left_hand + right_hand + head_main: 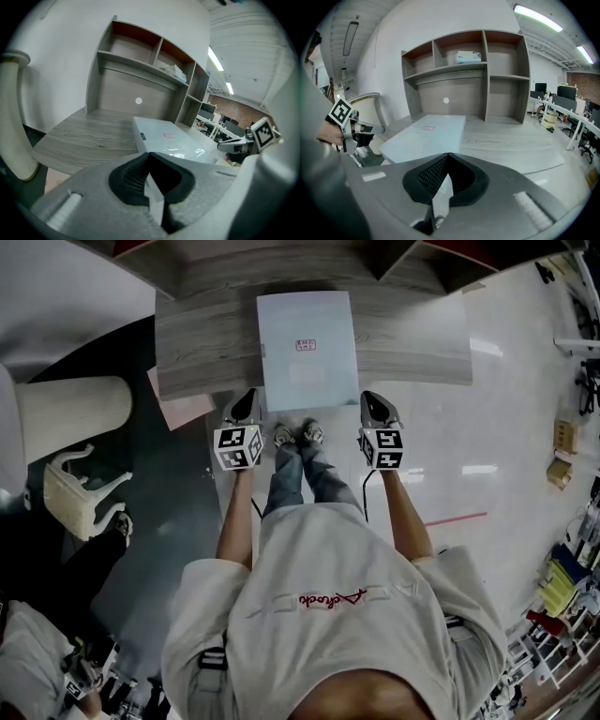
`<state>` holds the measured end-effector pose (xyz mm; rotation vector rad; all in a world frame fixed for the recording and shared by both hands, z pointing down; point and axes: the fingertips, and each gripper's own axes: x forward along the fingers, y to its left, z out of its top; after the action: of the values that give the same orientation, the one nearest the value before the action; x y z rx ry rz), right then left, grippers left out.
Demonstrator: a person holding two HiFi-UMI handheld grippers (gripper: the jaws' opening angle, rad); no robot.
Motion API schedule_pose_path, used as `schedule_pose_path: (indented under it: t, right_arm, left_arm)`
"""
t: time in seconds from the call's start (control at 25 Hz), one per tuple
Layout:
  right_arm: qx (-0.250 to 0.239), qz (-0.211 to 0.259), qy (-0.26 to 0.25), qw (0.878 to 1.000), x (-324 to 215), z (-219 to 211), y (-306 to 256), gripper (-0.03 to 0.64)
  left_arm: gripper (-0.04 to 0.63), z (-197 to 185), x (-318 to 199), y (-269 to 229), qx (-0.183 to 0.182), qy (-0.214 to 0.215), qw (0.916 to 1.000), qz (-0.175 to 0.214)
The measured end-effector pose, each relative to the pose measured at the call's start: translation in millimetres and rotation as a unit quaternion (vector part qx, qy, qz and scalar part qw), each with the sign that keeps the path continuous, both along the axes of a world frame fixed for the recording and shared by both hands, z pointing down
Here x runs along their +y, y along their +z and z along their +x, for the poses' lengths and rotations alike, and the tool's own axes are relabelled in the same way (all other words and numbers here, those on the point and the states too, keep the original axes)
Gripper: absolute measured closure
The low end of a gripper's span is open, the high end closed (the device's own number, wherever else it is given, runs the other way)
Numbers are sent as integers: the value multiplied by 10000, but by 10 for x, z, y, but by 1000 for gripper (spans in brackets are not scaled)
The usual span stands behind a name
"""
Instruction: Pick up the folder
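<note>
Approaching the folder [307,348], spread the pressed-together fingers of left gripper [247,395] and right gripper [371,396], then pinch its edge overhanging the worktop [206,343].

Grey wood-grain desk [206,343] with an open-shelved hutch [473,93] along its far edge, against a white wall [440,18]; glossy pale floor [506,427]; white chair [80,488] off the left edge; ceiling strip lights [536,18]; office desks [562,110] beyond.
</note>
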<state>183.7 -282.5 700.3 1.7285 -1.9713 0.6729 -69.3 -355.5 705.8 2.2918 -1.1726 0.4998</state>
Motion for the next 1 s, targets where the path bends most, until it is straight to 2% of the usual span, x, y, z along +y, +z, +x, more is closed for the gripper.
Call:
schedule_pose_path:
  t: [0.16,0.28,0.52,0.88,0.92,0.96,1.0]
  right_arm:
    - [-641,-53,426,9970,32,56,80,611]
    - [-872,-102,610,9943,61,82,144,611]
    - [-936,-184,677,9931,238,-14,207,611]
    - [-1183,-133,773,9899,236,-5,212,609]
    - [-1310,-127,751,9885,215,-21,217,607]
    - [-1471,-128,708,9865,192,-49,225,531]
    - [-1638,-131,657,9842,172,-84,235,434]
  left_arm:
    - [595,-43,35,80,503,-172,9982,-282]
    - [595,-114,69,158,767,-405,9950,-500]
    - [595,-44,329,257,424,-215,9976,-507]
    - [593,-35,355,266,643,-291,9960,-549]
    - [543,-25,344,266,707,-261,9955,-571]
    - [500,-5,336,274,776,-214,9948,-618]
    - [425,23,334,288,842,-156,9940,-675]
